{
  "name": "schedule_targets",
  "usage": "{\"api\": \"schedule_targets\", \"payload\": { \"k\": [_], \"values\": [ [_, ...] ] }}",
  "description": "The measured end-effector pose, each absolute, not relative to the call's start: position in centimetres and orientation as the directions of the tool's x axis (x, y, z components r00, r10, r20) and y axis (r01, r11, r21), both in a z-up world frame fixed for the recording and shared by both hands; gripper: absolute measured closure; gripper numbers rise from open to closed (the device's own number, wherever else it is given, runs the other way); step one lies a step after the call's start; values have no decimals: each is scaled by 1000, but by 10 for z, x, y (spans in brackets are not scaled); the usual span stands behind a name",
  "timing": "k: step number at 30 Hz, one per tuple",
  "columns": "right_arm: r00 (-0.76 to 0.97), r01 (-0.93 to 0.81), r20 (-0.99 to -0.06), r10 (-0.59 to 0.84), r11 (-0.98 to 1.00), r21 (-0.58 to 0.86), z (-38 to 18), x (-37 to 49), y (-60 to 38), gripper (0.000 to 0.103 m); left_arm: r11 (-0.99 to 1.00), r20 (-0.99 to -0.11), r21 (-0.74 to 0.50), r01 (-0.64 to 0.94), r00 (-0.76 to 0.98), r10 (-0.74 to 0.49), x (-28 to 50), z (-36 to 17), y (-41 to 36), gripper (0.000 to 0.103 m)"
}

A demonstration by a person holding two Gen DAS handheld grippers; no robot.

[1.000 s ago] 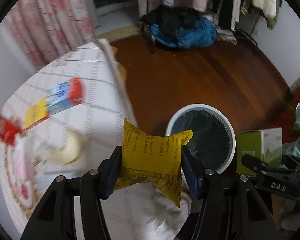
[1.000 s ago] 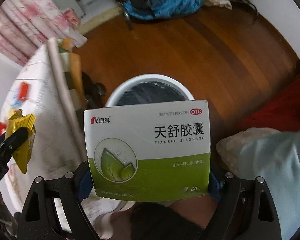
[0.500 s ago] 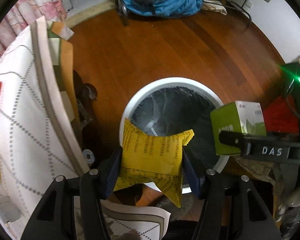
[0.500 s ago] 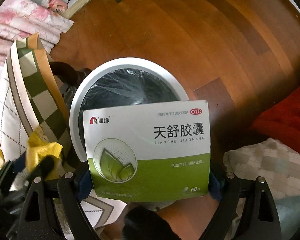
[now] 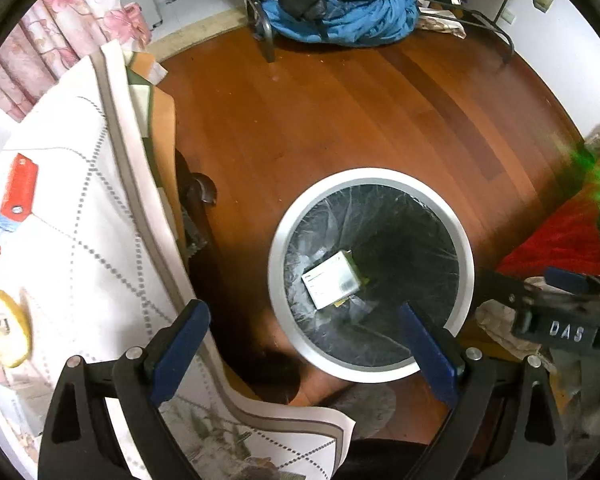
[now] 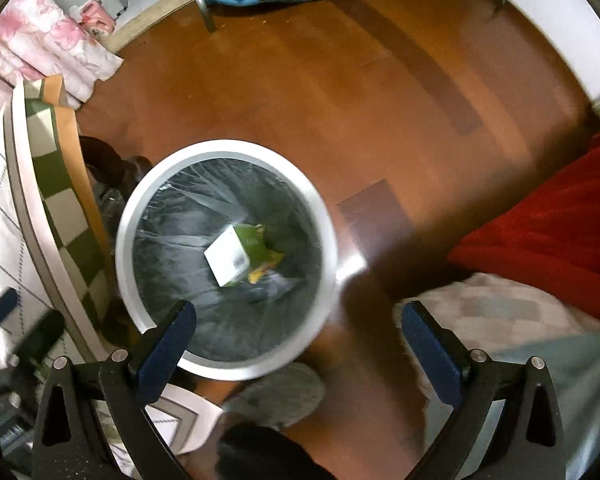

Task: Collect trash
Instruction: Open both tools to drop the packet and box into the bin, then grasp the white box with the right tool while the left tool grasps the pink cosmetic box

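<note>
Left tool (image 5: 304, 336) and right tool (image 6: 300, 330) both spread, empty, above round white bin with black liner (image 5: 466, 248). White-green cardboard box (image 5: 331, 279) lies at bin bottom, on yellow wrapper (image 6: 256, 276) at its 5 o'clock.

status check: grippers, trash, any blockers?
Left gripper open, empty. Right gripper open, empty. Medicine box lies in the bin atop yellow wrapper. Nothing blocking.
</note>
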State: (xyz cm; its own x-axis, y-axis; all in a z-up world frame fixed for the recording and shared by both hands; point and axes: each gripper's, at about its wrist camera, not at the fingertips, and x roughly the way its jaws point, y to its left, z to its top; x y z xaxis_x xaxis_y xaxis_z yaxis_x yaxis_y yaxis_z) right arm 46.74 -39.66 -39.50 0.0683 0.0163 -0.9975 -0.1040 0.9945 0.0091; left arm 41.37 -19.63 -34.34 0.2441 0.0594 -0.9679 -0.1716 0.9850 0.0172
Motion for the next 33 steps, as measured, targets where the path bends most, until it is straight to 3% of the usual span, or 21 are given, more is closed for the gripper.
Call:
{"api": "schedule_targets", "payload": {
  "k": [10,24,28,33],
  "values": [
    [133,-95,-991,-13,995,-26,-348,434,-400,0,984,-948,34,-172,305,86,397,-302,-194,6],
    [350,-83,-935,54,996,26,-213,380,-383,0,981,-882,20,-194,458,109,348,-204,-183,6],
    [390,-154,-914,116,986,60,-177,364,-348,0,966,-852,14,-257,503,146,321,-170,-152,6],
    [353,-380,-914,203,923,58,-166,343,-253,0,913,-829,66,-402,488,274,272,-157,-86,6]
  ]
}}
